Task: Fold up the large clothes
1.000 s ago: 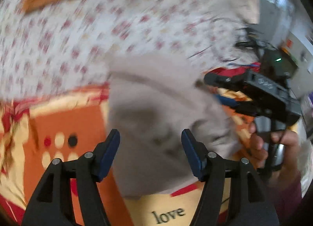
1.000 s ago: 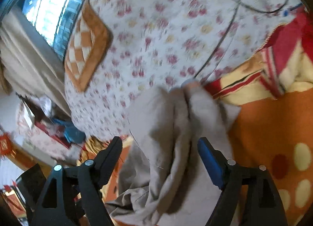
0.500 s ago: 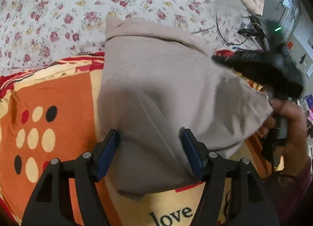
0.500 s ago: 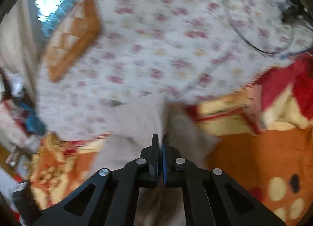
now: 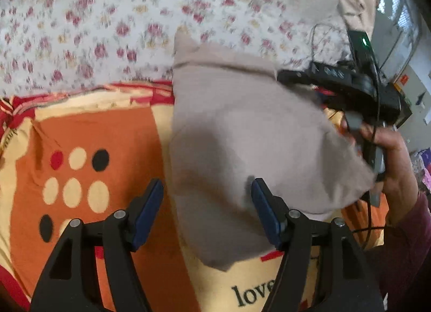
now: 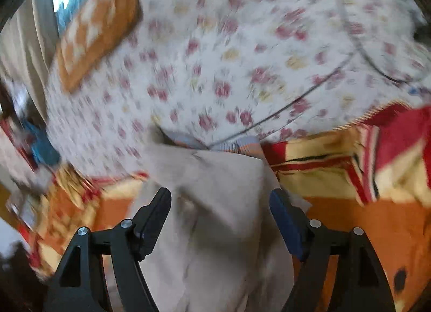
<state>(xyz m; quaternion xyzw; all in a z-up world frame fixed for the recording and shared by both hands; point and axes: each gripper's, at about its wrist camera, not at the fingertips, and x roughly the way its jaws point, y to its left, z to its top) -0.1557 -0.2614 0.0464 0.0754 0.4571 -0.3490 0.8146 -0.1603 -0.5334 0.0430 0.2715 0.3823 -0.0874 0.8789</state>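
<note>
1. My left gripper (image 5: 206, 208) has its jaws standing wide and holding nothing. The grey-beige cloth garment (image 5: 242, 144), already folded over, lies between and ahead of them on the orange, cream and red patterned blanket (image 5: 107, 128); the left blue pad is just clear of the garment's edge, and the right pad is over the cloth without pinching it.

2. My right gripper (image 6: 219, 217) has just been opening from a full close. Its jaws now stand wide with the garment (image 6: 221, 204) lying loose between them, not pressed.

3. From the left wrist view, the garment's long axis runs from near my jaws away toward the white floral bedsheet (image 5: 107, 28). Its narrow far end rests on that sheet; its broad, puffed side bulges toward the right gripper.

4. Risk: that bulging right side looks unsettled. With neither pair of jaws holding, I judge it could slump or spring open and spoil the fold.

5. Risk: a thin dark cable (image 6: 296, 101) crosses the sheet just beyond the garment's far end; a forward sweep could snag it.

6. Risk: closing low could pinch the blanket along with the garment and drag both.
</note>
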